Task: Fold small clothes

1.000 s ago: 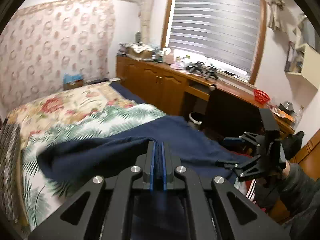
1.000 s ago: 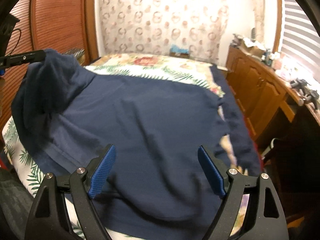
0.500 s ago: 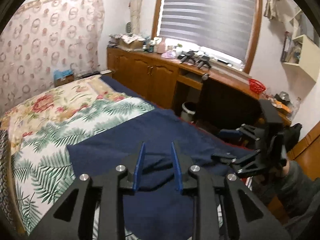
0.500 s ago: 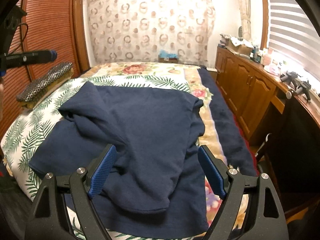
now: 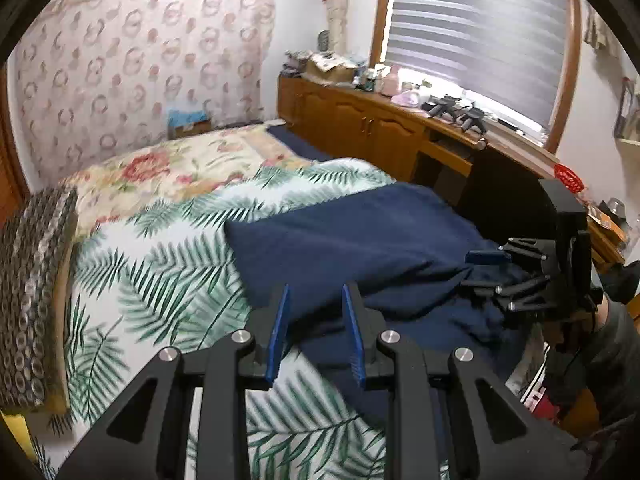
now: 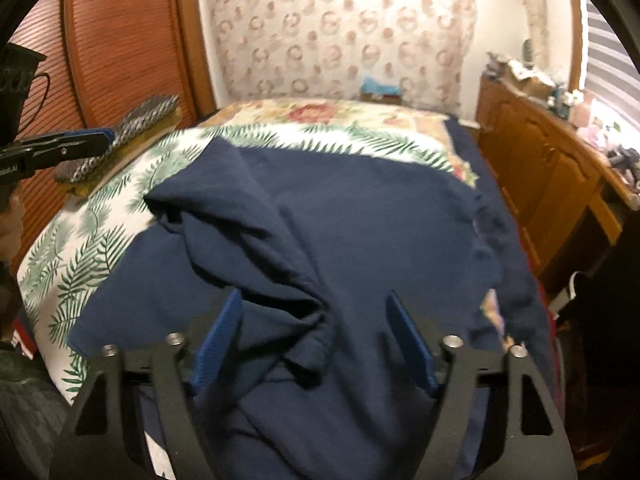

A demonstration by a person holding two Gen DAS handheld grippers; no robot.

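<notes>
A navy garment (image 5: 360, 240) lies on the bed, with one side flipped over its middle into a rumpled fold (image 6: 256, 240). My left gripper (image 5: 314, 320) hovers over the garment's near-left edge. Its jaws stand a little apart and the blue pads (image 5: 278, 328) press on nothing. My right gripper (image 6: 316, 336) hangs low over the fold's thick ridge. Its jaws are closing, with the ridge lying between and below the pads (image 6: 218, 336), which do not touch it. Each gripper also shows in the other's view: the right gripper (image 5: 478, 270) at the far right, the left gripper (image 6: 106, 136) at the far left.
The bed's palm-leaf sheet (image 5: 160, 272) shows left of the garment. A patterned rolled mat (image 5: 32, 300) lies along the bed's left edge. Wooden cabinets (image 5: 380, 128) with clutter run along the right side under the window. A ribbed wooden door (image 6: 120, 40) stands at the left.
The left gripper has let go of the garment's raised corner, opened a little and sunk. The flap now lies folded over the garment. The right jaws have narrowed and come closer over the cloth.
</notes>
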